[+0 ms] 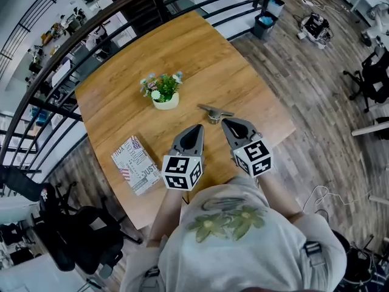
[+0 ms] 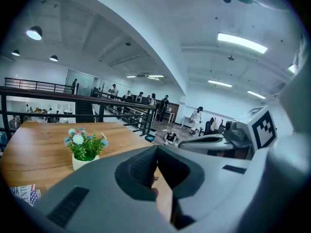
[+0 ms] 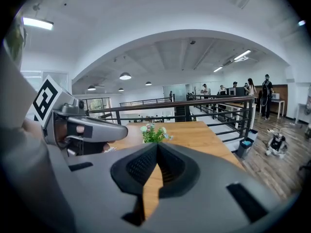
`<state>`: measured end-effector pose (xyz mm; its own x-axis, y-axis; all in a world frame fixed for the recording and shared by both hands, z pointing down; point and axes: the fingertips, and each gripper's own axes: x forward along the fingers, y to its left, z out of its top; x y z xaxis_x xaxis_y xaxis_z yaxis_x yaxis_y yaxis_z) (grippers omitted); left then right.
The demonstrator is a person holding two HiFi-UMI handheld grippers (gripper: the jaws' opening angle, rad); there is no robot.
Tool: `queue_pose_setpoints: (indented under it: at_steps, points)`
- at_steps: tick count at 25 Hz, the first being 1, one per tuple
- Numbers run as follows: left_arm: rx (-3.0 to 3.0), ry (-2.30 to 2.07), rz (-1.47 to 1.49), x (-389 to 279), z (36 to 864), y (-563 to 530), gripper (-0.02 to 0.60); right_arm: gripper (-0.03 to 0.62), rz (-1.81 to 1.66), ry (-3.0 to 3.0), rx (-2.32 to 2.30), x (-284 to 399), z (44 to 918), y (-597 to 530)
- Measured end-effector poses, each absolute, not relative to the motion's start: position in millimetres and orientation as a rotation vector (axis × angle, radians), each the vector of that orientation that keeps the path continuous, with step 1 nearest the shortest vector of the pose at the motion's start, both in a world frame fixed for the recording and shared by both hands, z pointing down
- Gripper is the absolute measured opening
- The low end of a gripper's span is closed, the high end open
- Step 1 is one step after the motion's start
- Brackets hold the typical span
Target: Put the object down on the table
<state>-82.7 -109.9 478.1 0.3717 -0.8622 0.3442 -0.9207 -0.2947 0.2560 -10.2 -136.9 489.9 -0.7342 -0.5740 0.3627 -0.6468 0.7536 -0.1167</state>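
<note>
A small grey metal object with a flat bar on top lies on the wooden table, near its front edge. My right gripper sits just behind it, jaws shut with nothing between them; in the right gripper view the right gripper shows its pads pressed together, empty. To its left, my left gripper is also shut and empty. The left gripper view shows the left gripper closed over the tabletop. The metal object is hidden in both gripper views.
A white pot of small flowers stands mid-table, also seen as the flower pot and the flower pot. A printed booklet lies at the front left. A black railing borders the table's far side.
</note>
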Motion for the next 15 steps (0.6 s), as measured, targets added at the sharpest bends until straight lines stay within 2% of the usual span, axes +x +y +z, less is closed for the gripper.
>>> queue_pose_setpoints:
  at_steps: [15]
  points:
    - [2.275,-1.499,0.198,-64,474,-98,0.014,0.005,0.349,-2.623,0.994,10,487,-116]
